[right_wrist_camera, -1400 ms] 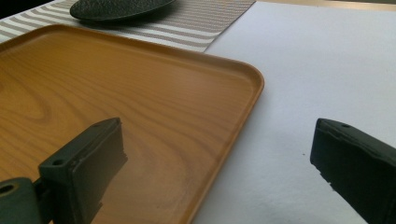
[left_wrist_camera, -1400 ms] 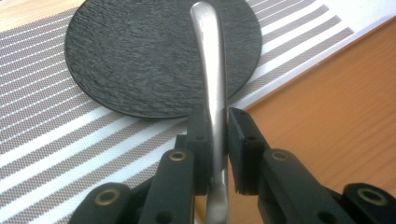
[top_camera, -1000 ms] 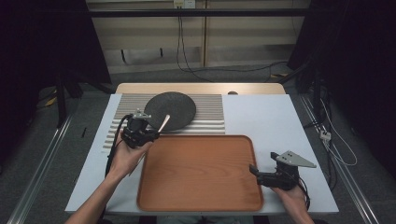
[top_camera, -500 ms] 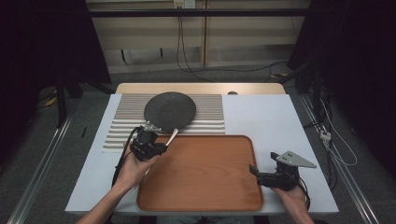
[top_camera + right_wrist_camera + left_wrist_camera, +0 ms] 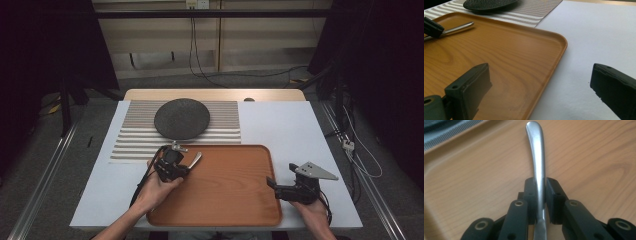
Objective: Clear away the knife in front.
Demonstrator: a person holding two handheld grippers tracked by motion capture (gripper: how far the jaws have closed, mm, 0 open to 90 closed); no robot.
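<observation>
Left tool [image 5: 184, 165]: clamped on a metal handle [image 5: 537, 167], over the tray's upper-left corner.
Handle: smooth, silvery, rounded tip; working end hidden in the left gripper view; seen side-on just above the wood in the right gripper view.
Right tool [image 5: 272, 184]: jaws wide apart, straddling the tray's right rim, nothing between.
Tray [image 5: 235, 200]: wood-grained, rounded corners, lower centre on the white counter [image 5: 280, 125].
Around: dark round plate [image 5: 181, 118] on a striped mat [image 5: 222, 120], above the tray.

Nothing readable anywhere, no text, labels, brands or numbers on the tray [image 5: 260, 210] or the stuff around it.
</observation>
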